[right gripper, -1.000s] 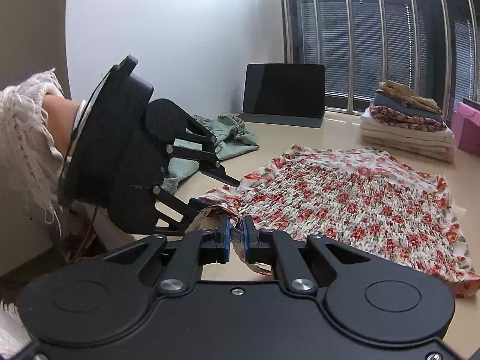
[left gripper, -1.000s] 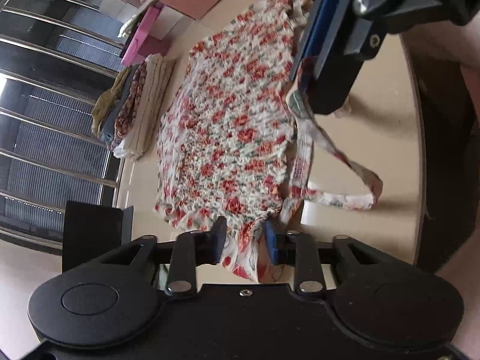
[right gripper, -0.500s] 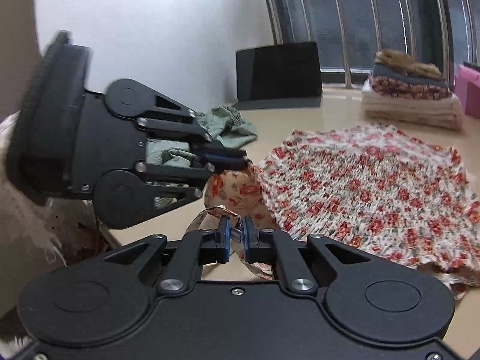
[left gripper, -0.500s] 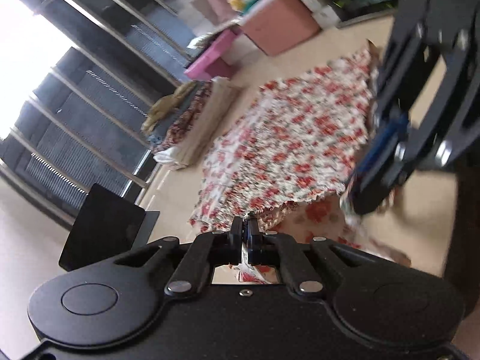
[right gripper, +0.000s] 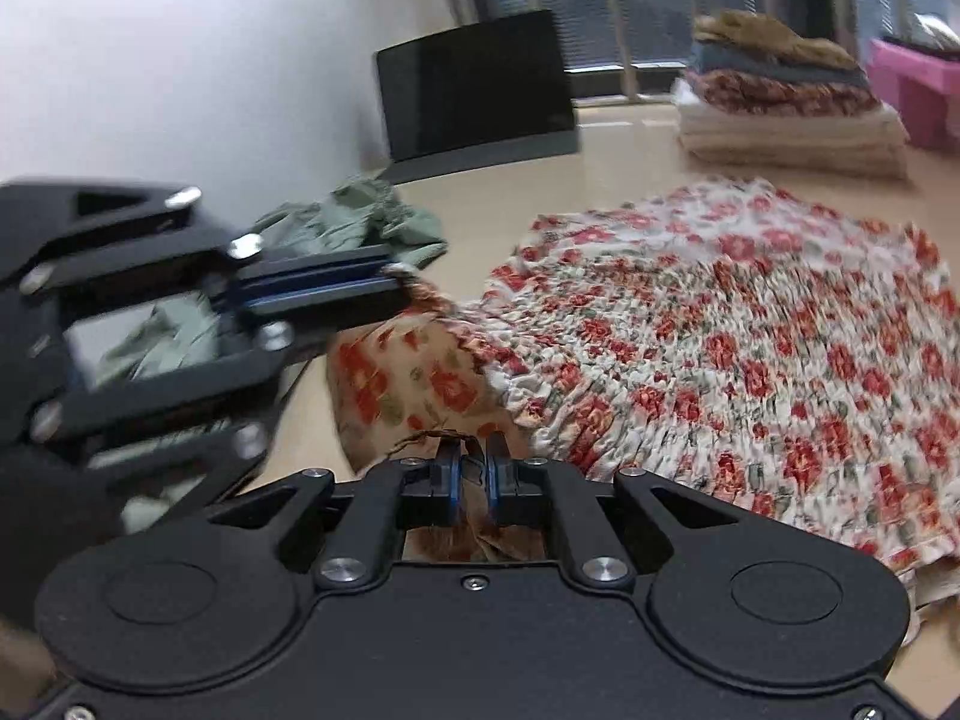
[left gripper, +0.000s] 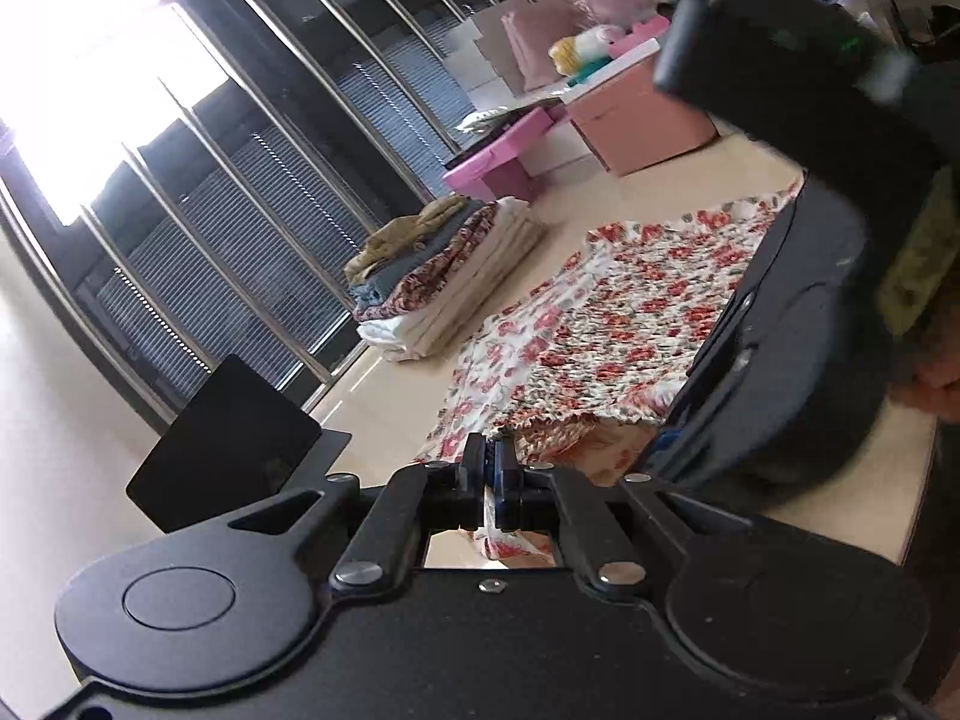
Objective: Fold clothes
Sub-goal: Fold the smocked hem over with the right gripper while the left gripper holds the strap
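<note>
The white smocked garment with red flowers (right gripper: 720,348) is spread on the beige table (right gripper: 630,150) at centre right. Its near edge is clamped by the left gripper (left gripper: 489,468) and the right gripper (right gripper: 474,462).

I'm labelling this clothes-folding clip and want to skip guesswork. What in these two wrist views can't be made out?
- Near hem of the red-flowered white smocked garment: right wrist view, hidden under the right gripper body.
- Garment's right side: left wrist view, covered by the blurred right gripper.
- Crumpled pale green cloth: right wrist view, partly behind the blurred left gripper.
- Pink boxes' contents: left wrist view, too small.
</note>
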`<state>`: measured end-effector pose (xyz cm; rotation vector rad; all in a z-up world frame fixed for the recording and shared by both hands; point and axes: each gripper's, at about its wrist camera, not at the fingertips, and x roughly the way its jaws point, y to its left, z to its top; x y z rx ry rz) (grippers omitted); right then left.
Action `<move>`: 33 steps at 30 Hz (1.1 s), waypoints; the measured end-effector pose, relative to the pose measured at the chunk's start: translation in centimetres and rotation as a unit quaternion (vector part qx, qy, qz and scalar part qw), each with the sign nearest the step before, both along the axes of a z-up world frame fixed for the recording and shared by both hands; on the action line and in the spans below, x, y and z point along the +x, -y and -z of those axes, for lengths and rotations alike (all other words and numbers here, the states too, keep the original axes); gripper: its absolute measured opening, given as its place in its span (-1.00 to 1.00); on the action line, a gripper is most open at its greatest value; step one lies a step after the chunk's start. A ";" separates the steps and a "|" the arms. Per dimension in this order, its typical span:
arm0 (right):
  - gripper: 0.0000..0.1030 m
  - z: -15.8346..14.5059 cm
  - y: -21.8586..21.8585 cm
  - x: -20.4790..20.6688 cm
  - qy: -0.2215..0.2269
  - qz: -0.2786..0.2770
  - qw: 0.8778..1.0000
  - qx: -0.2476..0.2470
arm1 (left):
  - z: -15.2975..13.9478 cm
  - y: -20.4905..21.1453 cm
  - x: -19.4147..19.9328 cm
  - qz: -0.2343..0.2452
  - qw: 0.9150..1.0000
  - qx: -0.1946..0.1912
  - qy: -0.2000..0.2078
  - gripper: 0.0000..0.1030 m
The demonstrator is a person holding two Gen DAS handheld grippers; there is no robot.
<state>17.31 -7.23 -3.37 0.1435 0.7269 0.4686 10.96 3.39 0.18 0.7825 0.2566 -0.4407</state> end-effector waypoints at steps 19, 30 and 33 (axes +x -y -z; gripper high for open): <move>-0.80 0.3 1.5 4.2 -0.041 0.183 0.976 0.107 | -0.1 -1.5 -0.5 -0.007 0.998 -0.065 -0.006 -0.94; -0.78 1.3 1.1 4.3 -0.054 0.128 0.990 0.037 | 0.6 -2.4 -0.2 -0.027 0.996 -0.075 -0.045 -0.92; -0.73 1.1 1.0 3.9 -0.049 0.109 0.992 0.024 | 0.0 -3.2 -0.7 -0.022 0.992 -0.101 -0.068 -0.89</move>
